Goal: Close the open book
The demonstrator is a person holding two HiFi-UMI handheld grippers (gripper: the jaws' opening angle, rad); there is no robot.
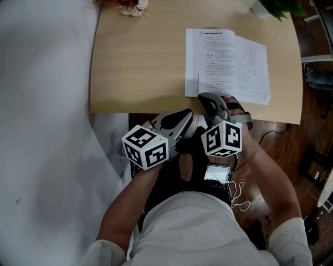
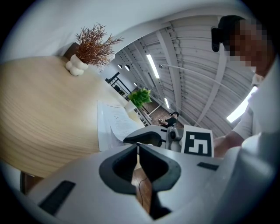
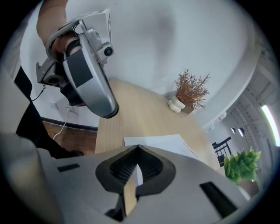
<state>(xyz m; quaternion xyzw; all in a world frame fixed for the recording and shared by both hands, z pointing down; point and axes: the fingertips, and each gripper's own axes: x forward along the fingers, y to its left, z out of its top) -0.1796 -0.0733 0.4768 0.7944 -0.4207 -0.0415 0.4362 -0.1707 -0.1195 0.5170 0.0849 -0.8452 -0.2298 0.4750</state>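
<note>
Book point(image 1: 227, 65) open on table point(image 1: 140, 62), left gripper point(image 2: 138, 147) and right gripper point(image 3: 138, 148) closed, empty; twigs point(image 2: 94, 43) in white vase point(image 2: 75, 67).

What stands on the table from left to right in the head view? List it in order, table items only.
dried plant in its white vase → open book → green potted plant
</note>
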